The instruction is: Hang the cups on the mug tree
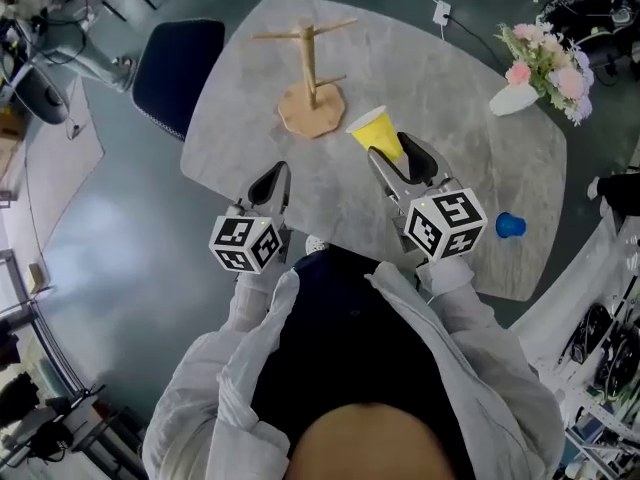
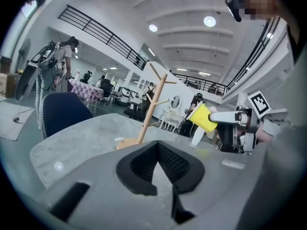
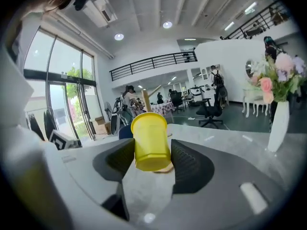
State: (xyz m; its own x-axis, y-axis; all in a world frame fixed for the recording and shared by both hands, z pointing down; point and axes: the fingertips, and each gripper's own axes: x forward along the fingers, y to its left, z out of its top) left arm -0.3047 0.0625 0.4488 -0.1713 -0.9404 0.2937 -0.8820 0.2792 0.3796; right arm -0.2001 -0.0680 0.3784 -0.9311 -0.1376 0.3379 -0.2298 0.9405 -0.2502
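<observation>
Since the cup (image 3: 150, 140) looks like light, thin plastic with smooth tapered walls, I judge it could flex or slip, so a hold low across its body suits it. It hangs above the desk (image 1: 470, 198), just near-right of the tree (image 1: 312, 78), clamped between my right fingers (image 3: 192, 164). My left fingers (image 2: 176, 166) are closed on nothing, further left.

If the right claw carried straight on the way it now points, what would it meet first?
Probably the mug tree: its post stands just behind the yellow cup held in the right claw, though depth is unclear.
</observation>
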